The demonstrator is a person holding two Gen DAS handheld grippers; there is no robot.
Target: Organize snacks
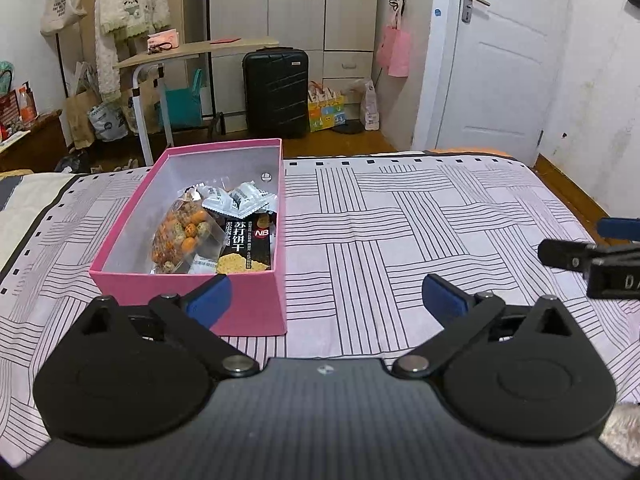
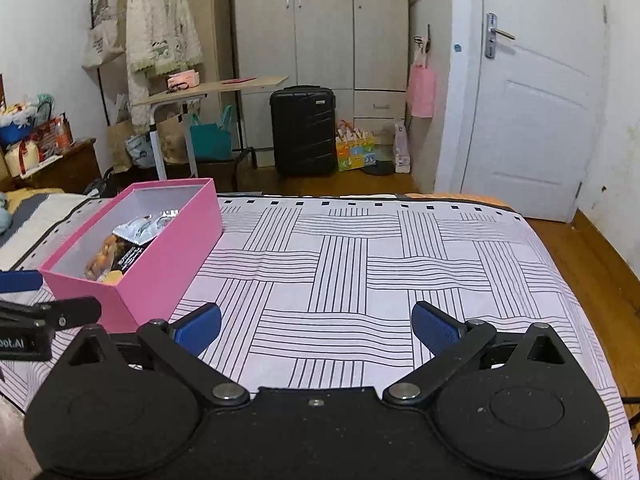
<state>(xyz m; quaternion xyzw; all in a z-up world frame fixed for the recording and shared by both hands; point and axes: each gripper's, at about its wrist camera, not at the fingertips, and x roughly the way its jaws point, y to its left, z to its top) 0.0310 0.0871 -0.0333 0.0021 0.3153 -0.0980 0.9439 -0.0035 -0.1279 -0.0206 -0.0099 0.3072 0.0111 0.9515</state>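
A pink box [image 1: 256, 300] stands on the striped bed sheet, also in the right wrist view [image 2: 168, 264]. Inside lie a clear bag of orange and speckled nuts [image 1: 182, 236], white snack packets [image 1: 236, 200] and a black cracker packet [image 1: 252, 246]. My left gripper [image 1: 326, 300] is open and empty, just in front of the box's near right corner. My right gripper [image 2: 316, 326] is open and empty over bare sheet, to the right of the box. Each gripper's side shows in the other's view.
The bed sheet [image 2: 360, 264] reaches to the bed's far edge [image 2: 360, 202]. Beyond stand a black suitcase [image 2: 304, 132], a small side table [image 2: 208, 90], a wardrobe [image 2: 320, 24] and a white door [image 2: 536, 112]. A wooden nightstand [image 2: 60, 168] is at the left.
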